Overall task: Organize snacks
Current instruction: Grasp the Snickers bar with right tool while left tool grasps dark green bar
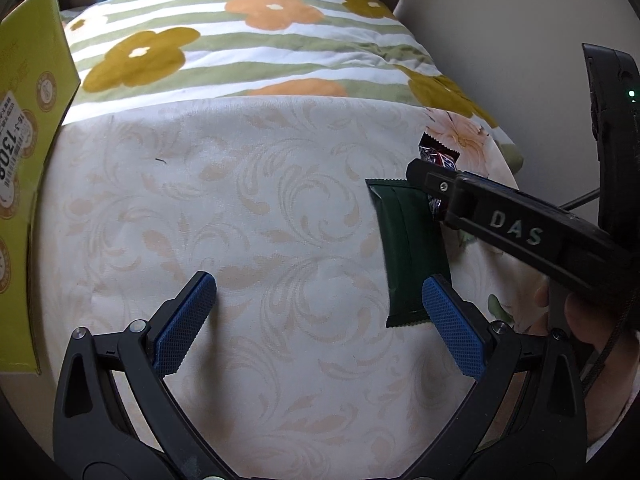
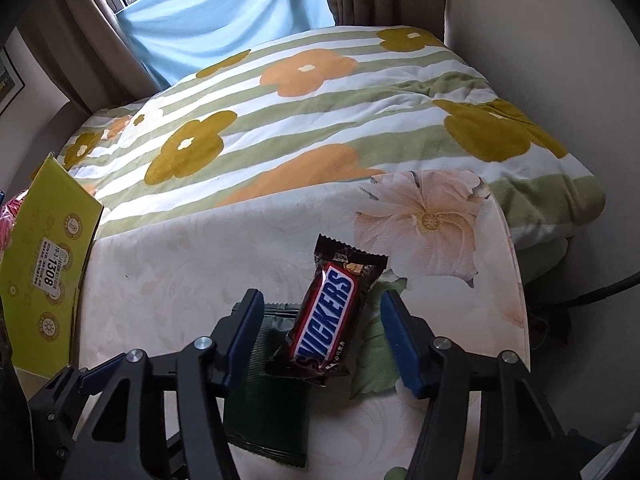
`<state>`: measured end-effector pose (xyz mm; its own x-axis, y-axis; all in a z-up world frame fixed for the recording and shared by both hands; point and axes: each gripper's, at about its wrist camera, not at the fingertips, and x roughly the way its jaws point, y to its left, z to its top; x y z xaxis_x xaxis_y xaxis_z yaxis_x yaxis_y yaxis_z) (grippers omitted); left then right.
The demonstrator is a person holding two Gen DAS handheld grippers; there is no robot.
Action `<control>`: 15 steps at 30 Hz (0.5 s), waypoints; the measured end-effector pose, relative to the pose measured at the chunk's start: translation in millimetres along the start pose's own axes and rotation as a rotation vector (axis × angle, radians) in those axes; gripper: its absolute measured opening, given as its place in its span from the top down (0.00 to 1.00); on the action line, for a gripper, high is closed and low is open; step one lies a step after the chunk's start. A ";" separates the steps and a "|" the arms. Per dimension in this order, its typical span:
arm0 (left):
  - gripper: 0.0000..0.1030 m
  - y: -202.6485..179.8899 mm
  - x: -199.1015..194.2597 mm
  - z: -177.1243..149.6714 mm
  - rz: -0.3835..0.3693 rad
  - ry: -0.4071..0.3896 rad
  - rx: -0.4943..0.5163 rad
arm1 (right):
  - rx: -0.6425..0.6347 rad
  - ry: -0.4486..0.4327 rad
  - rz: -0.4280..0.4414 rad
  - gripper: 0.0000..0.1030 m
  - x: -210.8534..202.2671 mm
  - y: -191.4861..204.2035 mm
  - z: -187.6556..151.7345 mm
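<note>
**Snickers bar between my right jaws, left jaws spread**

My right gripper [image 2: 320, 330] is tipped down over the cream patterned cloth [image 2: 168, 280]. Its jaws stand apart with the Snickers bar [image 2: 326, 316] lying between them; the blue pads [image 2: 400, 344] sit just beside the wrapper and I see a gap on each side, so they do not press it. One end of the bar rests on a dark green snack packet [image 2: 268, 408] that runs under my left-hand jaw.

My left gripper [image 1: 320, 324] is spread wide over bare cloth, holding nothing. The green packet lies at its right-hand pad [image 1: 452, 328], partly behind it. A yellow-green carton [image 1: 28, 160] stands well off beyond the left-hand jaw.
</note>
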<state>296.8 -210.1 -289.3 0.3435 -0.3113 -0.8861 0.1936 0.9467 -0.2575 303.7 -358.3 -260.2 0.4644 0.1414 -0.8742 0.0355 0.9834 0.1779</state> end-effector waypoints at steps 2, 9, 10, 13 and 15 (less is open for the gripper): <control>0.01 -0.7 -1.0 -0.8 -0.003 0.000 -0.002 | -0.012 -0.008 -0.025 0.55 2.6 1.4 -1.7; 0.01 -0.1 0.7 -3.4 -0.004 0.008 0.006 | -0.053 -0.045 -0.043 0.71 2.7 0.1 -4.6; 0.01 -0.6 1.0 -3.1 -0.005 0.009 0.007 | -0.055 -0.045 -0.033 0.72 1.8 -1.2 -4.9; 0.01 -5.0 1.4 -2.1 -0.007 0.008 0.015 | -0.042 -0.042 -0.012 0.73 -1.0 -5.6 -5.0; 0.01 -9.5 1.9 -0.7 -0.014 0.014 0.024 | -0.032 -0.047 -0.001 0.73 -6.5 -10.2 -5.0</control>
<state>295.0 -219.6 -288.8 0.3275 -0.3227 -0.8880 0.2201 0.9401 -0.2604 295.9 -368.7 -258.6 0.5058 0.1355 -0.8519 0.0080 0.9868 0.1617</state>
